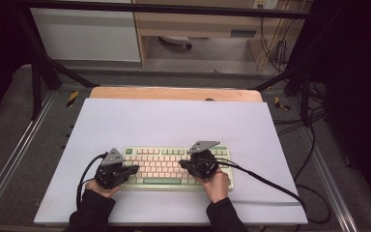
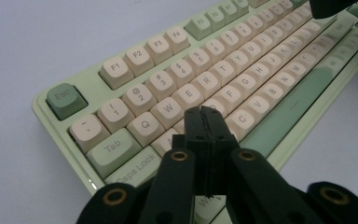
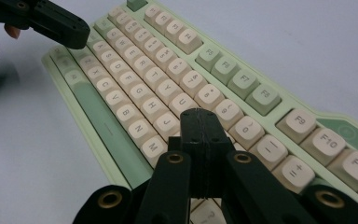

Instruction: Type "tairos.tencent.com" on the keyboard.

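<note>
- Your left gripper (image 1: 134, 169), in the lower left of the high view, has its jaws pressed together with nothing between them, tips poised over the keys around S and D.
- The keyboard (image 1: 166, 166) lies flat on the white sheet covering the bench (image 1: 174, 121), low in the middle of the frame. Judge it rigid and fairly heavy. The smooth keys give under a push, so press straight down on a key's middle; to move the board, take its pale green edge.
- Your right gripper (image 1: 183, 165), lower centre right, also has its jaws together and empty, over the keys near K.
</note>
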Demonstrator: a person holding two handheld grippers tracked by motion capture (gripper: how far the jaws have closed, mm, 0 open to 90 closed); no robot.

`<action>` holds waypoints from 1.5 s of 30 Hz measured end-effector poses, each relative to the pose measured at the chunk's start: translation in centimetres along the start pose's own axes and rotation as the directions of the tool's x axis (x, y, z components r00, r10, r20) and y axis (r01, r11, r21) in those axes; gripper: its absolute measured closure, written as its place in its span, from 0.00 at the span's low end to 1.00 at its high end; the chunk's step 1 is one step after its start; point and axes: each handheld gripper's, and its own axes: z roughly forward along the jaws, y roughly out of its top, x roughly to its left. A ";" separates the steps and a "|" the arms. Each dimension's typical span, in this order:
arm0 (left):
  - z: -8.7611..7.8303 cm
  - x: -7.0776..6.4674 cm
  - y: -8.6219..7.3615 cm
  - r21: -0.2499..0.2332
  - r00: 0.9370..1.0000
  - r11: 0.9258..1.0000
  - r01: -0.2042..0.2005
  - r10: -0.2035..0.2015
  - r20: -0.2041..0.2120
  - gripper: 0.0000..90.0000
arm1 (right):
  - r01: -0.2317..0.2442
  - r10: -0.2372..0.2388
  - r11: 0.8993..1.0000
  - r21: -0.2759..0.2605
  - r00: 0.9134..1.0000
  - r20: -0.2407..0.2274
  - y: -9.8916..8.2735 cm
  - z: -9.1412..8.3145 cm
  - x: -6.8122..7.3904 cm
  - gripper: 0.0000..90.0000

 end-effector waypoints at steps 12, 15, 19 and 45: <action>0.5 -0.5 0.6 0.004 1.000 1.000 -0.009 0.009 -0.007 1.00 | -0.028 0.028 1.000 -0.005 1.000 -0.001 -1.7 -1.9 -0.8 1.00; 0.7 -0.6 0.9 0.007 1.000 1.000 -0.013 0.013 -0.008 1.00 | -0.036 0.036 0.999 -0.009 0.999 -0.005 -2.2 -2.3 -1.1 1.00; 1.0 -0.8 1.4 0.007 1.000 1.000 -0.018 0.018 -0.010 1.00 | -0.041 0.041 0.999 -0.007 0.999 -0.002 -2.8 -2.7 -1.3 1.00; 4.6 -1.3 3.2 0.039 0.999 0.999 -0.026 0.027 -0.019 1.00 | -0.086 0.086 0.996 -0.004 0.996 -0.002 -5.0 -3.6 -2.1 1.00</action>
